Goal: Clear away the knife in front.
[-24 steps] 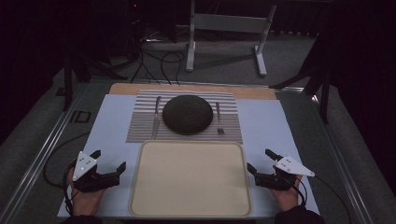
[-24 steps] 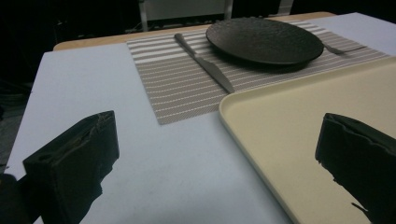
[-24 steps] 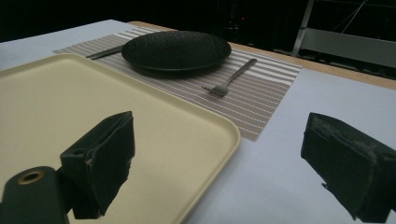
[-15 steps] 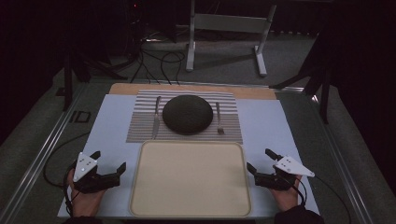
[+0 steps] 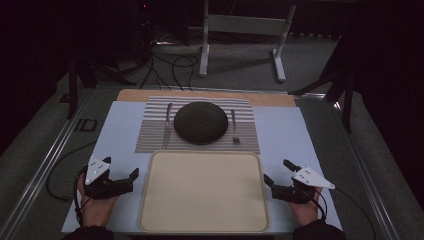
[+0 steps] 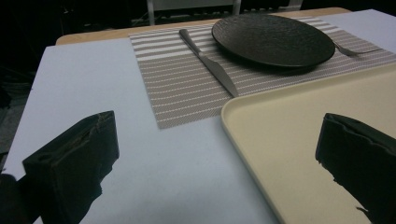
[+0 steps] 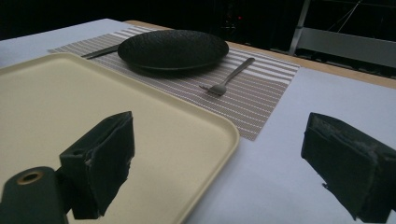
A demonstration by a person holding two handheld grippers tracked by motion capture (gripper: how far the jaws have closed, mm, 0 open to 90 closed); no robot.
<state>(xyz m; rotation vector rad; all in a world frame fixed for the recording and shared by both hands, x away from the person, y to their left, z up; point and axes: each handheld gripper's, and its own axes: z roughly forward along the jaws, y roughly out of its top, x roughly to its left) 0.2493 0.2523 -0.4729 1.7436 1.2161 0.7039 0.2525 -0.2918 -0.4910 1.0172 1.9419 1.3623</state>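
A cream tray (image 5: 205,220) lies empty at the table's front middle. Behind it, a striped placemat (image 5: 150,135) carries a black plate (image 5: 201,122), with a knife (image 5: 167,125) to its left and a fork (image 5: 234,126) to its right. My left gripper (image 5: 121,169) rests open just left of the tray, holding nothing. My right gripper (image 5: 278,171) rests open just right of it, also holding nothing. In the left gripper view the open gripper (image 6: 215,158) straddles the tray's left rim (image 6: 243,121). In the right gripper view the open gripper (image 7: 224,163) straddles the tray's right rim (image 7: 224,135).
A pale blue mat (image 5: 120,125) covers the tabletop, with a wooden strip (image 5: 280,99) along its far edge. A metal stand (image 5: 240,30) and cables (image 5: 170,65) are on the dark floor beyond. Bare mat lies on both sides of the placemat.
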